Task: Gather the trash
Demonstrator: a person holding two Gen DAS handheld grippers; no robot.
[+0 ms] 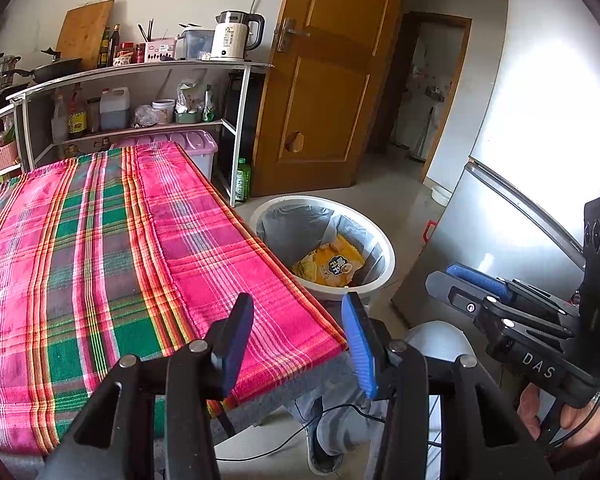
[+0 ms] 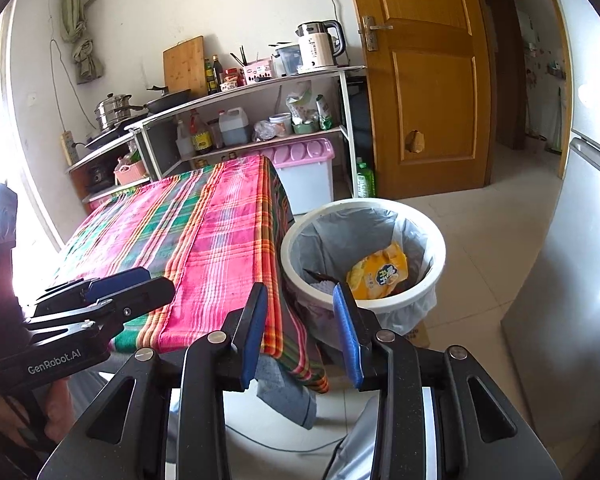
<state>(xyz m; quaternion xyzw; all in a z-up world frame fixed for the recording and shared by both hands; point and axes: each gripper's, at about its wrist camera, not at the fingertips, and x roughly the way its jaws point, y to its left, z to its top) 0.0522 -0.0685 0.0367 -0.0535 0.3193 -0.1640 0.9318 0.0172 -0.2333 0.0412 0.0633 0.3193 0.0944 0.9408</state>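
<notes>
A white trash bin [image 1: 384, 254] with a grey liner stands on the floor beside the table; it also shows in the right wrist view [image 2: 436, 240]. A yellow snack bag [image 1: 332, 266] lies inside it, also seen in the right wrist view [image 2: 380, 272]. My left gripper [image 1: 300, 320] is open and empty above the near corner of the plaid tablecloth [image 1: 100, 248]. My right gripper [image 2: 300, 312] is open and empty, between the table edge and the bin. The right gripper shows in the left wrist view [image 1: 452, 280]; the left gripper shows in the right wrist view [image 2: 148, 284].
A shelf unit [image 1: 140, 80] with a kettle [image 1: 236, 38], bottles and pans stands behind the table. A pink-lidded box [image 2: 304, 168] sits under it. A wooden door [image 1: 324, 80] stands open. A silver fridge [image 1: 540, 140] is at the right. My legs are below the grippers.
</notes>
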